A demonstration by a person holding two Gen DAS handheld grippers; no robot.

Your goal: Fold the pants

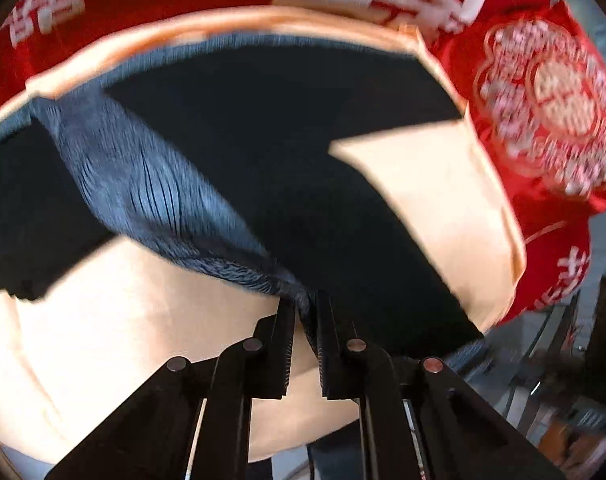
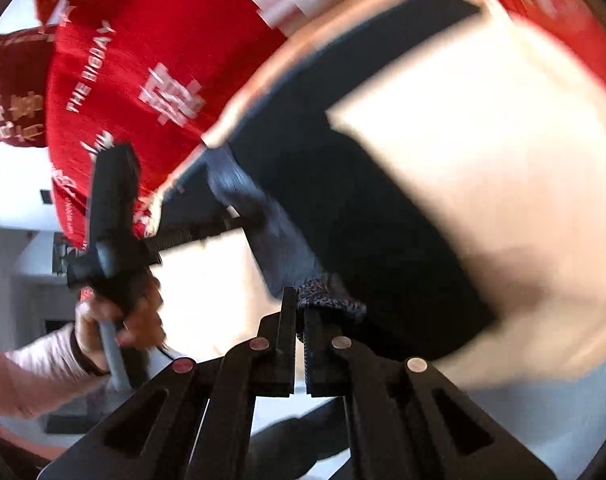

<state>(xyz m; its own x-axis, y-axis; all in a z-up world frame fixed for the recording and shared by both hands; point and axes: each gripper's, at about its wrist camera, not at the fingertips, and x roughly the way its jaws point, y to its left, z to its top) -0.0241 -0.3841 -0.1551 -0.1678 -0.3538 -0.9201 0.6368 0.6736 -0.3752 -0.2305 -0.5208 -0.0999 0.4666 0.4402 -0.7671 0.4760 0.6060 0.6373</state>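
The dark pants lie spread on a cream sheet, with a blue-grey ribbed band running down toward me. My left gripper is shut on the end of that ribbed band, the cloth bunched between its jaws. In the right wrist view the same pants hang from their ribbed band, and my right gripper is shut on its knitted edge. At the left of that view a person's hand in a pale sleeve holds the other tool's handle.
A red quilt with white characters borders the sheet at the back, and a red embroidered pillow lies at the right. Beyond the bed's edge, low right, stands blurred room furniture. The red quilt also fills the upper left of the right view.
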